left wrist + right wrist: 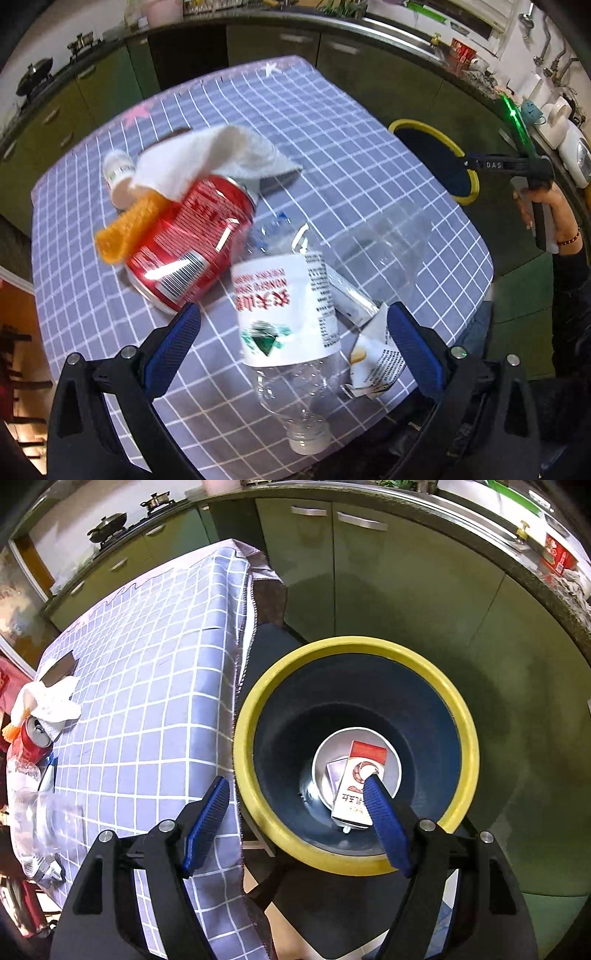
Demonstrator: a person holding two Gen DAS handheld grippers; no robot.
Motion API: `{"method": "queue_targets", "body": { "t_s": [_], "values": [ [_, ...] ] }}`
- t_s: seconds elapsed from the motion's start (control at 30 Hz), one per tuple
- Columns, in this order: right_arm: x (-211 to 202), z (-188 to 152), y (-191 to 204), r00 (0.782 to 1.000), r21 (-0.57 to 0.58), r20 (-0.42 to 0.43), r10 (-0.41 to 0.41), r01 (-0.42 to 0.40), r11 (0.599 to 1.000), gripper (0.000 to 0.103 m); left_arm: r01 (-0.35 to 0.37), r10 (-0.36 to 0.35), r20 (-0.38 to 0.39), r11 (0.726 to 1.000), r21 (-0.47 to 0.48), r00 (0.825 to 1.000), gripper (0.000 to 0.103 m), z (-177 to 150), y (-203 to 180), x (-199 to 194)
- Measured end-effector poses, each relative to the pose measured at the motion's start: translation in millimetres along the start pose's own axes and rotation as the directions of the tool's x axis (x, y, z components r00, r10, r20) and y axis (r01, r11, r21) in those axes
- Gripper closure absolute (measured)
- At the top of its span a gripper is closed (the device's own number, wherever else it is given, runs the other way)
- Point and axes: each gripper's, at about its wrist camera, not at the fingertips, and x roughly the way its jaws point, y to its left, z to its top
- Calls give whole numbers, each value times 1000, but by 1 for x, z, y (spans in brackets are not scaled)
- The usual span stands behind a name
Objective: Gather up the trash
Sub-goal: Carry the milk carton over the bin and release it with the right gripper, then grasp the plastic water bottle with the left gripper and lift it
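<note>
Left gripper (291, 328) fingers wide, straddling bottle (286, 314) near counter's (369, 155) near edge, pads clear of it. Can (192, 243) just beside. Right gripper (297, 812) fingers wide, empty, over bin (354, 753); carton (356, 786) inside.

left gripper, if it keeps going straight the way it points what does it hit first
Most likely the clear bottle: it lies on the table right between the open left gripper fingers, label up, cap toward the camera. The crumpled wrapper beside the right finger is close too; depth is unclear.
</note>
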Motion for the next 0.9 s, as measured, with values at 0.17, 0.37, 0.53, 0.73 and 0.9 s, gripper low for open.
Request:
{"method": "queue_targets", "body": {
  "t_s": [0.17, 0.37, 0.53, 0.73, 0.9],
  "values": [
    [4, -8, 8, 1000, -10, -5, 20, -20, 1000, 29, -3, 2, -51, 1000, -31, 999, 14, 0, -2, 16],
    [8, -10, 8, 999, -12, -4, 33, -33, 999, 28, 3, -12, -110, 996, -88, 994, 26, 0, 3, 37],
    [9, -12, 4, 999, -7, -12, 36, -36, 999, 28, 12, -27, -131, 994, -112, 991, 32, 3, 8, 48],
    [13, -13, 2, 999, -3, -21, 44, -44, 999, 28, 37, -60, -160, 989, -141, 985, 40, 6, 16, 62],
    [14, -13, 2, 999, -3, -23, 48, -48, 999, 28, 50, -69, -153, 991, -123, 986, 41, 6, 17, 57]
  ]
}}
